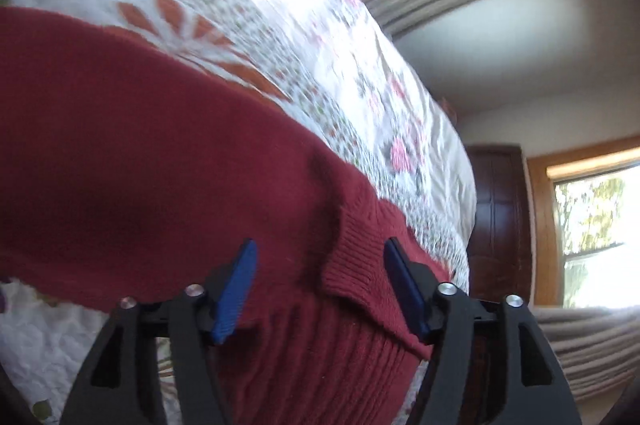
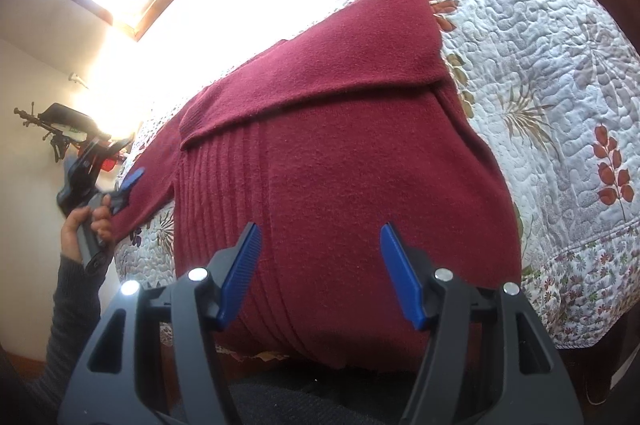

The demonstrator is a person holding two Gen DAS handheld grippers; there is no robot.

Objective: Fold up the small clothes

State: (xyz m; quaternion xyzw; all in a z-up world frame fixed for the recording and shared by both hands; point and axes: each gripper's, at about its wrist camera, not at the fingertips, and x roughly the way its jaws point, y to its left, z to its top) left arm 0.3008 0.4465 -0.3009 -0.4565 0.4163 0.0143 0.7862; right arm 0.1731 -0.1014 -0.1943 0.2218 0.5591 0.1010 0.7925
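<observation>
While red sweater (image 2: 340,161) lies flat on bed quilt (image 2: 540,73), one sleeve (image 2: 320,81) already folded across body; other sleeve (image 1: 360,257), further folds likely left. Left hand-held gripper (image 1: 320,289) released over cuff; right hand-held gripper (image 2: 320,273) released, empty, above hem.

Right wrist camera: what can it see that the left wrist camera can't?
Only the right wrist view shows the person's hand holding the left hand-held gripper, the grey sleeve, and the sleeve folded across the red sweater. Only the left wrist view shows the dark wooden door and the ribbed cuff up close. Both show the sweater, the flowery quilt, windows, and open blue-tipped fingers.
</observation>
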